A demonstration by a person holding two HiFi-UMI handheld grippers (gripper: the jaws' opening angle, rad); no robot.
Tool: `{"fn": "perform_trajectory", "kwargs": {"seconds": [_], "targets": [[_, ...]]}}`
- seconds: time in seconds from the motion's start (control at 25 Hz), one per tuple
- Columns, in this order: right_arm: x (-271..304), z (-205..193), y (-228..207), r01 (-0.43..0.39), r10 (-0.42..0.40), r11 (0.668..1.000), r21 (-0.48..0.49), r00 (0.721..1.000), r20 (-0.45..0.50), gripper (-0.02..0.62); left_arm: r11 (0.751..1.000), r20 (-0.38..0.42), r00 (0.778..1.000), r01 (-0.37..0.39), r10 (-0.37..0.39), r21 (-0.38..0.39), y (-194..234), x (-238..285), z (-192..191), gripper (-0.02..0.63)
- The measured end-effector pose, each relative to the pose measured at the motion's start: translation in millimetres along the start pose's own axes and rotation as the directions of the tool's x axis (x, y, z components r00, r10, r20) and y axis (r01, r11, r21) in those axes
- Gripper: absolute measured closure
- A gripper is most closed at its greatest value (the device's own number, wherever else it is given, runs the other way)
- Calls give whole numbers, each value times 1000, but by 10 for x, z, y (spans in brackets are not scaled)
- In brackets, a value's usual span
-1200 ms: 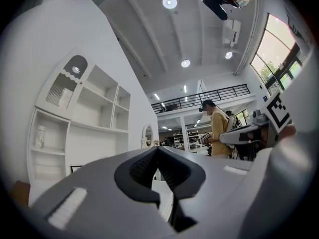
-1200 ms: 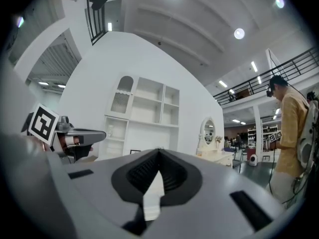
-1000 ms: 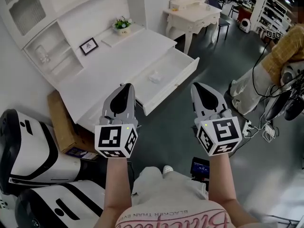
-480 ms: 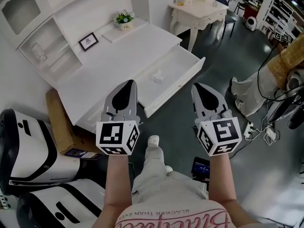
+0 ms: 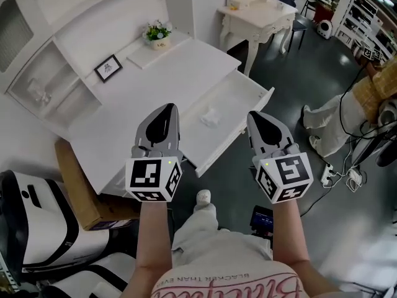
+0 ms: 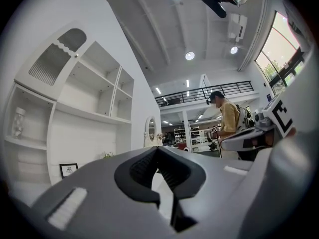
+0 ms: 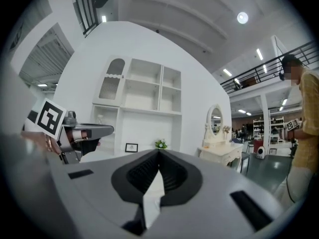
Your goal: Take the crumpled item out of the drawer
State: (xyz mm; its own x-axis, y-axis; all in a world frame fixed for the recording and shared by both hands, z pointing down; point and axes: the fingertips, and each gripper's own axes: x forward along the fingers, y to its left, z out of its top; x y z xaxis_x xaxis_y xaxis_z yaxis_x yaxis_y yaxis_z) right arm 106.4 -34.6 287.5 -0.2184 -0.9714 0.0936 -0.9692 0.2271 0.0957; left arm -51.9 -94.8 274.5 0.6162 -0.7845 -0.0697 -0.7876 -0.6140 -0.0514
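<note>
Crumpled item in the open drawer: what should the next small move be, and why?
Probably carry the right hand-held gripper forward and down toward the crumpled item, opening its jaws on the way. The item lies in the open drawer, the gripper hangs short of it, and its jaws are together with nothing between them.

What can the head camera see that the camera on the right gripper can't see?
Only the head view: the open drawer with the crumpled white item lying inside it, and the cardboard box on the floor beside the desk.
Only the right gripper view: the ceiling and its round light, since that camera looks up and across the room.
Both: the little plant, the picture frame, the white dressing table and the left gripper.
</note>
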Motion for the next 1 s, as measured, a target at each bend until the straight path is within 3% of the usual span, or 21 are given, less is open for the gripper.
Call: {"fn": "perform_trajectory", "kwargs": {"seconds": [0.32,0.72,1.0], "targets": [[861,-169,-184,34,-33,999,5,998,-54,589,998,-18,998,58,-59,-32,469,732,-226,598],[1435,-226,-488,65,-65,998,1,993,-96,581,993,-44,993,111,-113,-50,688,1359,-395,598],[1698,-269,-574,37,-33,999,32,993,-114,288,991,-56,992,108,-112,-74,781,1599,-491,598]]}}
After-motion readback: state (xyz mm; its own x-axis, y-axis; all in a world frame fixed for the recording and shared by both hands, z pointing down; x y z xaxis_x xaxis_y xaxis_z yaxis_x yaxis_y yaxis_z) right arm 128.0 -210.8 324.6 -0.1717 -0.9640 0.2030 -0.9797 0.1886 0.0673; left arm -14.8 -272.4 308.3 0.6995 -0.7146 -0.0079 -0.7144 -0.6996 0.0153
